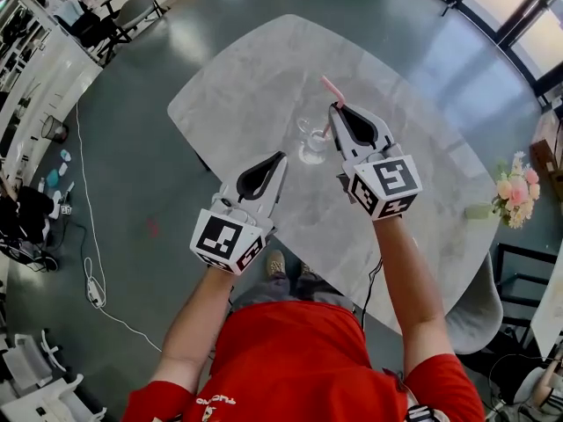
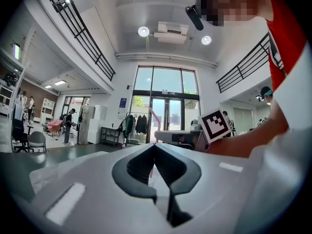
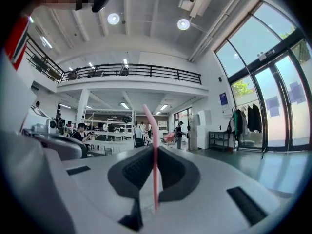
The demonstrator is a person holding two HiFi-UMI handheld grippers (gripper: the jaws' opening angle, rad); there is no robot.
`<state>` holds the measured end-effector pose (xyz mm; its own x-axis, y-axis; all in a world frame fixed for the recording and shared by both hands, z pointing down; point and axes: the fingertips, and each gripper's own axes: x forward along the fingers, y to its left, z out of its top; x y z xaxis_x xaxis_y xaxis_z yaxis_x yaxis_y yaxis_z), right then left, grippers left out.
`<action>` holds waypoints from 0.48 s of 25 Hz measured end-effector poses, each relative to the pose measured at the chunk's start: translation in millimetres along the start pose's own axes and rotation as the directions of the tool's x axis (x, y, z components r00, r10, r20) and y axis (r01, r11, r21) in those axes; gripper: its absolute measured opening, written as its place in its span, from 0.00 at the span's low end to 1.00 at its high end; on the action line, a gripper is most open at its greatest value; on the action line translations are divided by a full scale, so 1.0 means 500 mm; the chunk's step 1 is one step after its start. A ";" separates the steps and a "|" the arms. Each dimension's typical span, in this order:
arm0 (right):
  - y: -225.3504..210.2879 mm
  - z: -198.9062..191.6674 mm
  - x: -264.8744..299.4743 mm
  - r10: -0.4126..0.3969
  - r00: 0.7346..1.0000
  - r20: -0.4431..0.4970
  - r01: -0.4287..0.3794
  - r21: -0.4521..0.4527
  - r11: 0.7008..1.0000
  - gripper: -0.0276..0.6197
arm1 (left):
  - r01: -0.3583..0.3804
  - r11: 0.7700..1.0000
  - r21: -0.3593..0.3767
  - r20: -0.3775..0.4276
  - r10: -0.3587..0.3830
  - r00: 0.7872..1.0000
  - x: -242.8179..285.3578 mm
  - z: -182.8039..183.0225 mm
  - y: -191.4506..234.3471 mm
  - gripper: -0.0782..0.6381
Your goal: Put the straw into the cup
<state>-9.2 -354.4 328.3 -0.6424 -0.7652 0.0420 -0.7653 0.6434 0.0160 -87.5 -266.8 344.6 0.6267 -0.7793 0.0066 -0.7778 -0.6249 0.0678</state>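
A clear glass cup stands near the middle of the grey marble table. My right gripper is just right of the cup and is shut on a pink straw. The straw's bent top sticks out beyond the jaws, and a short pink piece shows at the cup's right rim. Whether that end is inside the cup I cannot tell. In the right gripper view the straw runs upright between the shut jaws of that gripper. My left gripper hovers in front of and left of the cup, shut with nothing in it.
A bunch of flowers stands at the table's right edge. A chair is by the near right corner. The table's near edge runs just below the grippers, with dark floor beyond. The left gripper view shows the right gripper's marker cube.
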 end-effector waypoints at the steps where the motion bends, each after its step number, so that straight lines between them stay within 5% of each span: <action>1: 0.002 -0.014 0.009 0.000 1.000 -0.012 0.000 -0.012 1.000 0.07 | 0.000 1.000 -0.001 -0.001 0.000 1.000 0.003 -0.007 0.006 0.12; 12: 0.008 -0.154 0.079 -0.011 0.981 -0.193 -0.016 -0.140 0.990 0.07 | 0.015 0.999 -0.046 -0.042 -0.017 0.999 0.057 -0.087 0.052 0.12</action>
<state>-34.5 -380.5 407.1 -0.6140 -0.7539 0.2340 -0.7418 0.6524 0.1552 -87.8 -303.4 389.8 0.6412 -0.7659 0.0472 -0.7652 -0.6337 0.1135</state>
